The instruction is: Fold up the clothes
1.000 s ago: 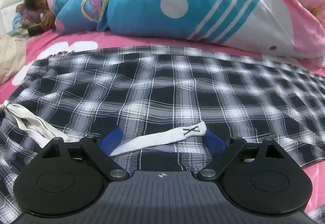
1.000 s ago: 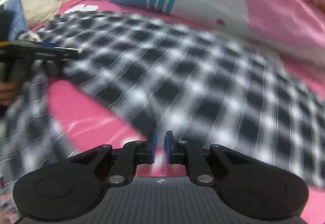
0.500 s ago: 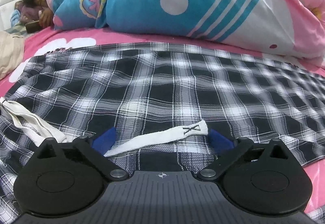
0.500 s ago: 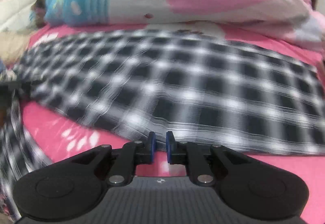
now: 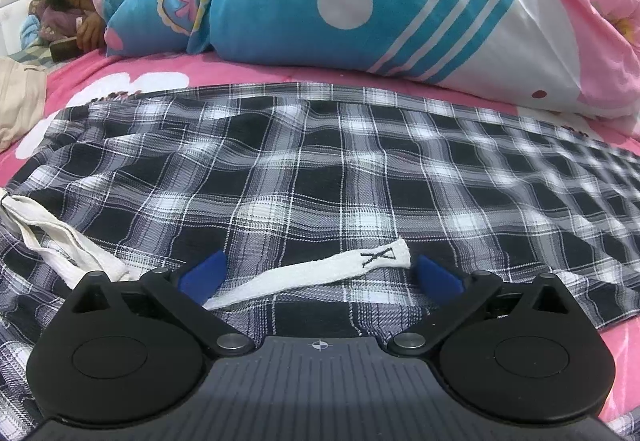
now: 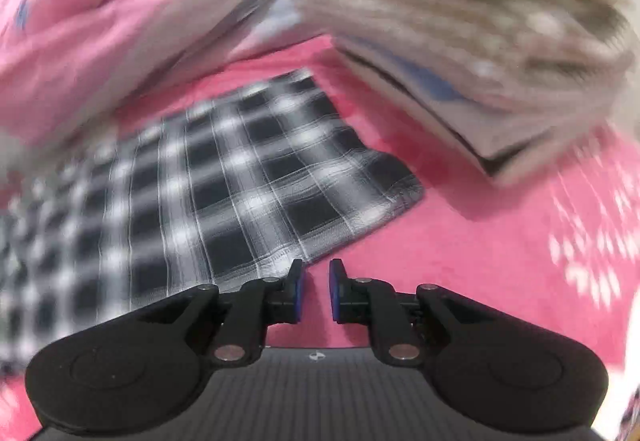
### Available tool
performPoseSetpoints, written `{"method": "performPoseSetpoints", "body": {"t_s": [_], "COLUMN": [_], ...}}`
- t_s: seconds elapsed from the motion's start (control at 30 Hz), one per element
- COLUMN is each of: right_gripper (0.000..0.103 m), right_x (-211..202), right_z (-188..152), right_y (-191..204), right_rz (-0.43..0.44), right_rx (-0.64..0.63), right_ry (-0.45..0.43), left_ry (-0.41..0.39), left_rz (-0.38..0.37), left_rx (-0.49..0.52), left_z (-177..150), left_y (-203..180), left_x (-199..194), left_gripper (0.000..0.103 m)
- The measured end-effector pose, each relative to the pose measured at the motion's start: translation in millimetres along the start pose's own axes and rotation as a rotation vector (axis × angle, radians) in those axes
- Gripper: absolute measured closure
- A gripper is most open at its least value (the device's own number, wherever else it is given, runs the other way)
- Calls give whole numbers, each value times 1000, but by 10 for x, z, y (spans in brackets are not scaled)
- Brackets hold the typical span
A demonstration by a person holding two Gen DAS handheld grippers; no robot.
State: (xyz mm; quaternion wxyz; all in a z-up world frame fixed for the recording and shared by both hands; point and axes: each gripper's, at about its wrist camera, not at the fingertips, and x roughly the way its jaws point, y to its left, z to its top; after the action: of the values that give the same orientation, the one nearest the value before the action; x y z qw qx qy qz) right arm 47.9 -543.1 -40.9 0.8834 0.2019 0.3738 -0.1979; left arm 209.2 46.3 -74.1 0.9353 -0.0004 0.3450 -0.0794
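Note:
A black-and-white plaid garment (image 5: 320,169) lies spread flat on the pink bedsheet (image 5: 616,345). Its white drawstring (image 5: 348,263) runs across the near hem, between the blue pads of my left gripper (image 5: 318,265). That gripper is wide open just above the cloth and holds nothing. A second white tie (image 5: 52,237) trails off at the left. In the blurred right wrist view, my right gripper (image 6: 316,275) hovers at the hem near a corner of the plaid garment (image 6: 280,181). Its jaws stand a narrow gap apart, with only pink sheet showing between them.
A person (image 5: 76,1) lies at the far left under a blue and pink duvet (image 5: 320,1) that borders the garment's far edge. A beige cloth (image 5: 20,101) lies at the left. A stack of folded clothes (image 6: 480,41) sits right of the plaid corner, on the bedsheet (image 6: 480,261).
My left gripper's jaws spread a little wider and it stayed in place. The right gripper swept along the garment to its far corner, rolling as it went; the folded stack came into view.

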Motion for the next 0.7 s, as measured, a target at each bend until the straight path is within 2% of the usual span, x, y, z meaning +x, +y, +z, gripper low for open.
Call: {"method": "performPoseSetpoints", "body": {"t_s": [0.13, 0.27, 0.33, 0.47, 0.63, 0.7], "right_gripper": [89, 89, 88, 88, 88, 88], "right_x": [-418, -895, -1092, -1474, -1640, -1688], "right_z": [-210, -476, -560, -856, -1338, -1540], "right_y": [294, 469, 450, 658, 1096, 1299], "right_rz": [238, 416, 479, 568, 661, 697], "right_rx": [-45, -94, -112, -193, -360, -445], "right_ry": [-30, -90, -123, -176, -207, -190], "left_ry": [-35, -99, -99, -86, -135, -158], "left_rz": [58, -2, -50, -49, 54, 105], "left_rx": [-16, -43, -30, -23, -53, -43], "left_z": [12, -136, -303, -701, -1146, -1262], "left_y": [-22, -80, -156, -281, -224, -182], "left_x": [-221, -848, -1147, -1553, -1949, -2105], "left_gripper": [3, 2, 1, 1, 2, 2]}}
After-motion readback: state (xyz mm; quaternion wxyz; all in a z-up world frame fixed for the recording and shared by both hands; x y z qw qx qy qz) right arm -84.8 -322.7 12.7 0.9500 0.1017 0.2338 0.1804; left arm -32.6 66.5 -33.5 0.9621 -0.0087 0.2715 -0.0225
